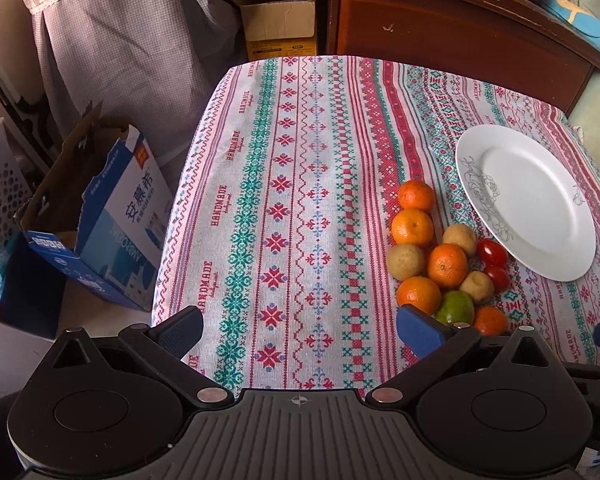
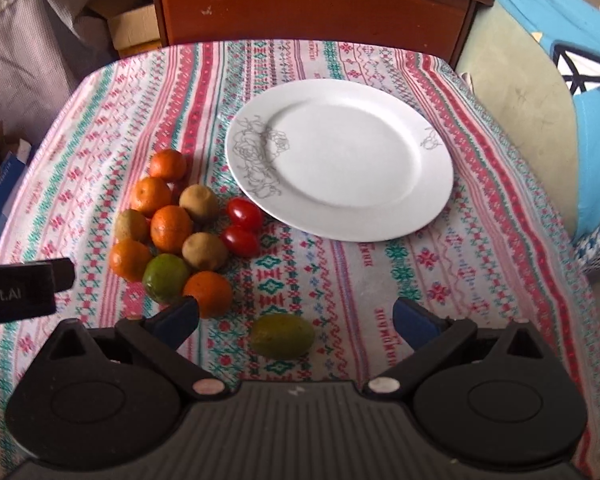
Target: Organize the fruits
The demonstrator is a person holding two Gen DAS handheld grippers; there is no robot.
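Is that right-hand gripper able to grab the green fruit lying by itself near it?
Probably yes. The right gripper is open, and the lone green fruit lies between its fingers on the tablecloth, apart from the fruit pile, with nothing blocking.

The right gripper [image 2: 296, 320], jaws spread wide, hovers over a lone green-yellow fruit [image 2: 282, 335] near the empty white plate [image 2: 440, 184].

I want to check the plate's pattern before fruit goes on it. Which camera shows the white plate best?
The right wrist view: the white plate sits whole near the centre, with both grey line drawings on its rim visible. The left wrist view also shows the plate, but off to the right edge and more distorted.
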